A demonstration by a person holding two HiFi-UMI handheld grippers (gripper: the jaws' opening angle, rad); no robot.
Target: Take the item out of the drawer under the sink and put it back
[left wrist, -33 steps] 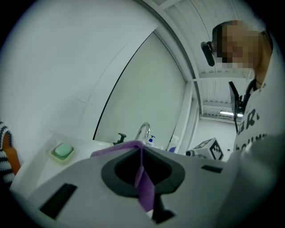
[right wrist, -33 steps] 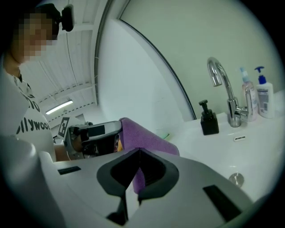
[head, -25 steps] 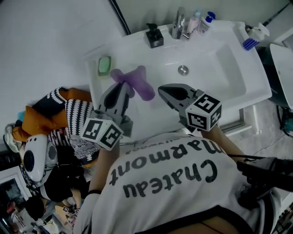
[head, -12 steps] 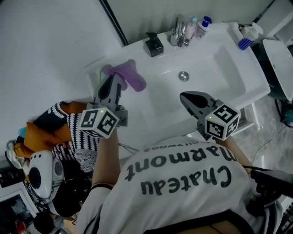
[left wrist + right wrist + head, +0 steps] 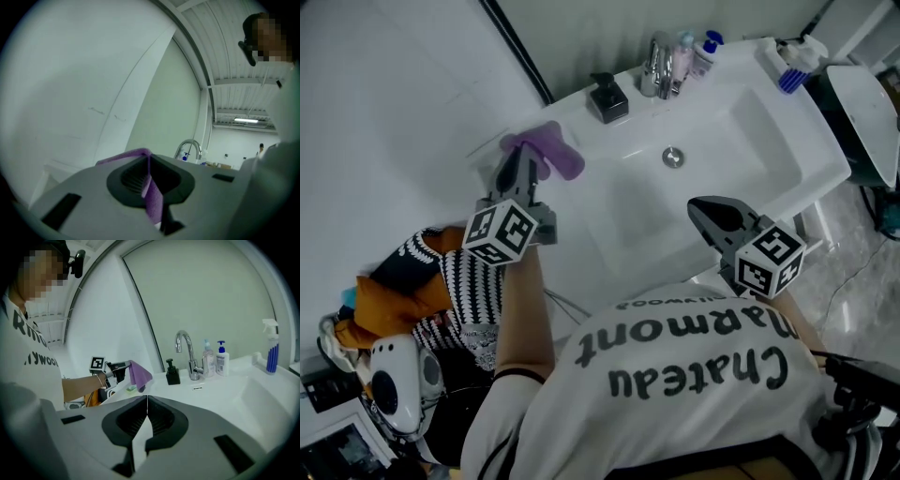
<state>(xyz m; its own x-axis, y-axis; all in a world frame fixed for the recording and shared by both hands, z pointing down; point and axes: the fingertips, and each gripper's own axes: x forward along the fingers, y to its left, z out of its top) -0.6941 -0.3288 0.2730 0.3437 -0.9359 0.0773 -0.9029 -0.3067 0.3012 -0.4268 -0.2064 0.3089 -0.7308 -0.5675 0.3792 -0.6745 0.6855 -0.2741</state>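
A purple cloth (image 5: 546,150) hangs from my left gripper (image 5: 517,161), which is shut on it over the left end of the white sink counter (image 5: 581,234). In the left gripper view the purple cloth (image 5: 152,199) is pinched between the closed jaws and droops over their tip. The right gripper view shows the purple cloth (image 5: 139,374) held out beside the wall. My right gripper (image 5: 705,212) is shut with nothing in it, above the sink's front edge at the right. The drawer under the sink is hidden from every view.
A black soap dispenser (image 5: 607,97), a chrome tap (image 5: 660,52) and two bottles (image 5: 698,47) stand at the back of the basin. A blue spray bottle (image 5: 794,66) sits at its right end. Striped and orange laundry (image 5: 412,272) lies on the floor at the left.
My left gripper has carried the purple cloth left and toward the wall, now covering the green soap dish. My right gripper has drawn back right toward the sink's front edge.
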